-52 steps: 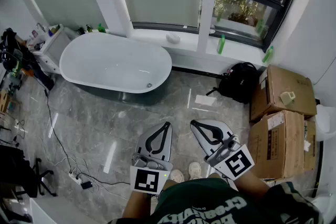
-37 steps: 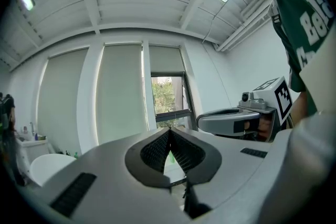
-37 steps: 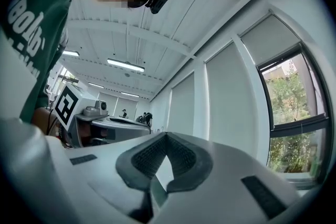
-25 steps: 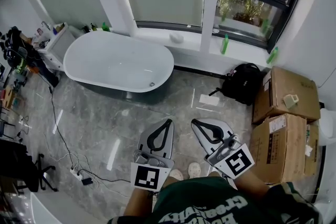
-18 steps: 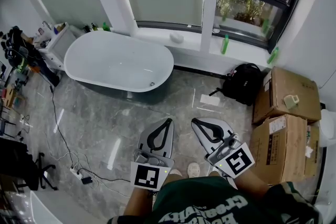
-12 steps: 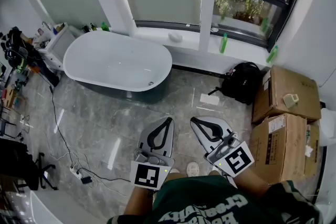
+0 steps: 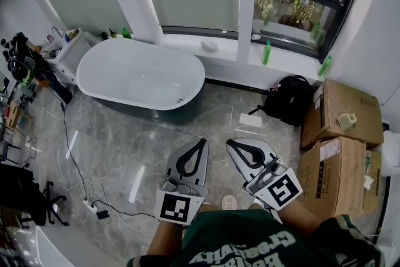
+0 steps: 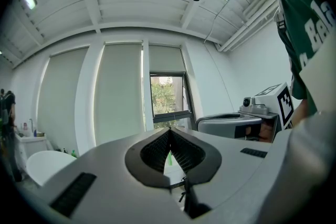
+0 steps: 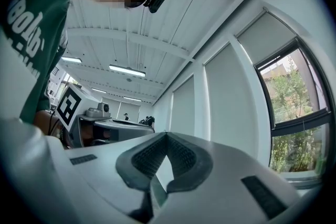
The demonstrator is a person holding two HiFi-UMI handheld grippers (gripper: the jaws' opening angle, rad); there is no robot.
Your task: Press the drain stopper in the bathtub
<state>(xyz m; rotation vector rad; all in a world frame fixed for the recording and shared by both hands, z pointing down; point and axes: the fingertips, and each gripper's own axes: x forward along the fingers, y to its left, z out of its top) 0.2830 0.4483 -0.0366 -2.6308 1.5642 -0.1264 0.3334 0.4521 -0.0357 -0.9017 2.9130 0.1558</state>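
A white oval bathtub stands by the window wall, at the upper left of the head view. Its small round drain stopper sits on the tub floor near the right end. My left gripper and right gripper are held side by side over the marble floor, well short of the tub. Both are shut with nothing between the jaws. In the left gripper view the left gripper points level toward the window, with the bathtub low at the left. In the right gripper view the right gripper has its tips together.
A black backpack lies on the floor right of the tub. Cardboard boxes are stacked at the right wall. A power strip and cables trail over the floor at the left. Bottles stand on the window sill.
Both grippers stay shut and side by side. The view has shifted only slightly over the floor.
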